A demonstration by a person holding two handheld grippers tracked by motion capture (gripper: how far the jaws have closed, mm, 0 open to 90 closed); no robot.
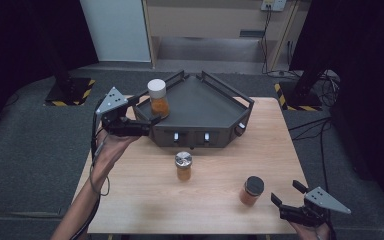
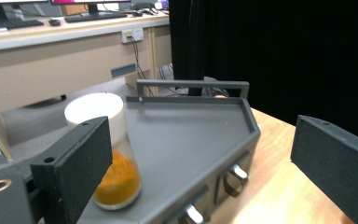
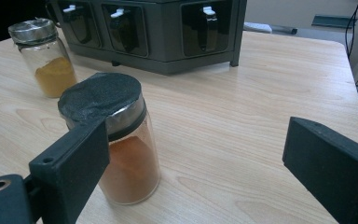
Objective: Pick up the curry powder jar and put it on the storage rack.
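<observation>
A dark grey angular tray stand sits at the back middle of the wooden table. A white-lidded jar of orange powder stands upright on its left corner. My left gripper is open at that corner. In the left gripper view the white-lidded jar is just past the left jaw of my left gripper, on the tray stand. My right gripper is open near the table's front right. A black-lidded jar stands by the left jaw of my right gripper.
A silver-lidded jar of yellow powder stands on the table in front of the tray stand, and the black-lidded jar is to its right. Black stands with hazard tape and cables lie on the floor beyond.
</observation>
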